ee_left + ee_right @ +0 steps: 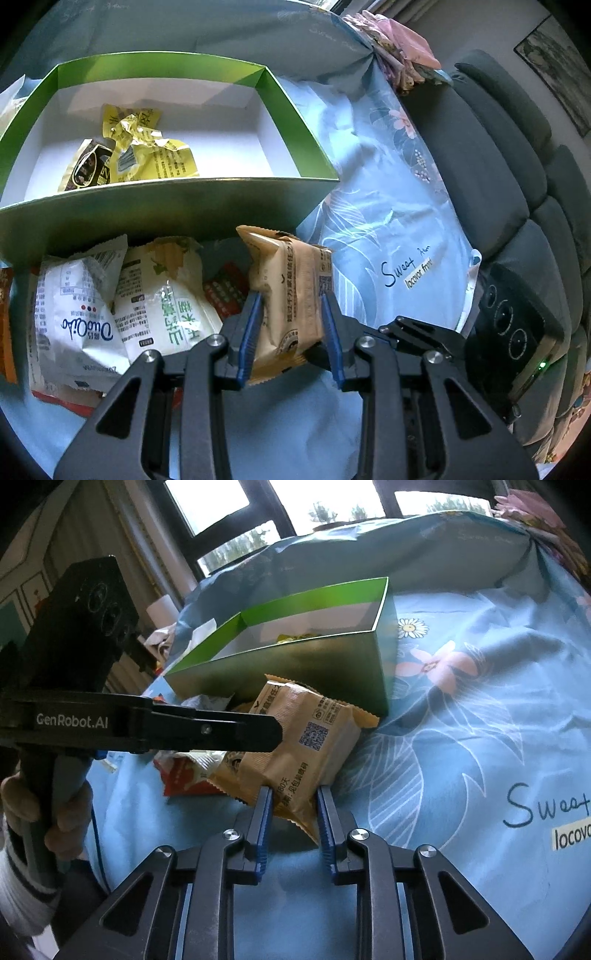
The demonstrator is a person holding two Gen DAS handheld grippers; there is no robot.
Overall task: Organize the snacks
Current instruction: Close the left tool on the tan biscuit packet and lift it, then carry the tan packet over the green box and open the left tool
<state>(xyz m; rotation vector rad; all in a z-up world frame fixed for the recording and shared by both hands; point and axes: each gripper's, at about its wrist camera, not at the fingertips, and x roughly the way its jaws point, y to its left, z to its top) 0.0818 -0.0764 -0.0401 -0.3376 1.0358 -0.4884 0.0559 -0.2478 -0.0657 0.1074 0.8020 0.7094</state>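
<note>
tan snack packet (286,291): crinkled plastic film, slight sheen
green box (177,214): smooth card, satin green outside, matt white inside
yellow wrappers (147,151): glossy, creased foil-like film
floral sheet (461,709): soft matt cloth
fingers (263,823): ribbed blue pads on matt black frames

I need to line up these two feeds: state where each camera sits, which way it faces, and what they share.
Left wrist: on the left gripper, facing the green box; its own fingers clamp the tan snack packet.
Right wrist: on the right gripper, facing the box toward the windows; the person's left hand shows.
Shared: both grippers grip the same packet beside the box on the floral sheet.
</note>
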